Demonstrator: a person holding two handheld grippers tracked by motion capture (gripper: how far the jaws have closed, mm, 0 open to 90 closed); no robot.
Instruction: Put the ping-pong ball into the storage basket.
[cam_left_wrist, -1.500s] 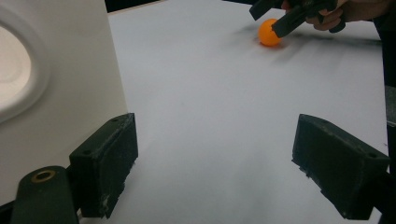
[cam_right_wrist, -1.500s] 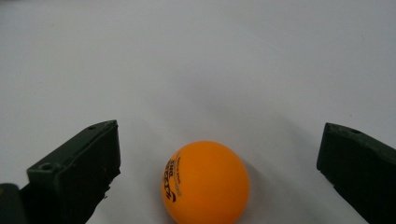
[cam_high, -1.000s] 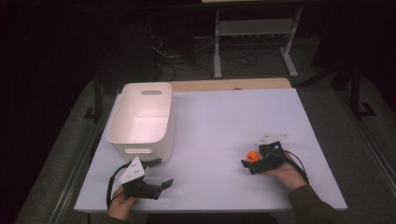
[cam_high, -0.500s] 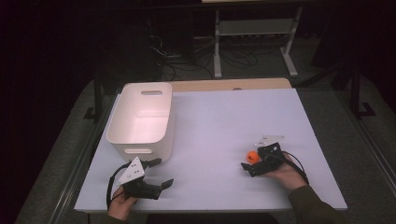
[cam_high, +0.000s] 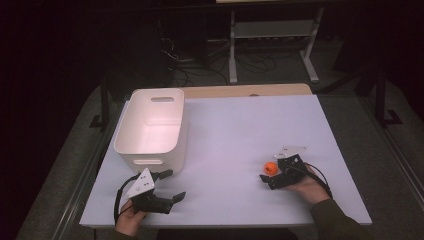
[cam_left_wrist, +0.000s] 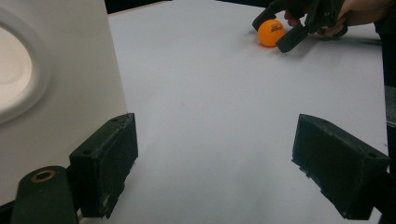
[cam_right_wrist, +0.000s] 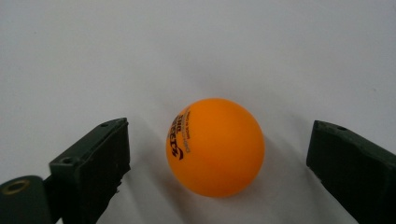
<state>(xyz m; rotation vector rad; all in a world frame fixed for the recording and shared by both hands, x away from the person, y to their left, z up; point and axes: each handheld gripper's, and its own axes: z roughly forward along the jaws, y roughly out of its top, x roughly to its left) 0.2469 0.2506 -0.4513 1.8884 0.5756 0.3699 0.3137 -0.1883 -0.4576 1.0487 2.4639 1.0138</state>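
Between the right tool's (cam_right_wrist: 219, 158) two black jaws sits the orange ball (cam_right_wrist: 215, 147), resting on the white worktop (cam_high: 240, 130) with a clear gap either side, so nothing presses on it yet. Those jaws have just been closing in, ball squarely in the middle, and that centring looks deliberate: a round, light thing will skid away if one pad arrives first. From the high view the ball (cam_high: 270, 167) lies at about four o'clock on the worktop, just ahead of the right tool (cam_high: 268, 175), which lies low and nearly level to catch it at its widest. Over at seven o'clock, the left tool (cam_high: 170, 185) waits with jaws spread wide and nothing in them, parked just beside the near wall of the white bin (cam_high: 150, 125). That bin stands open-topped at nine o'clock, well apart from the ball, a likely drop-off. In the left gripper view the ball (cam_left_wrist: 271, 32) shows far off at one o'clock.
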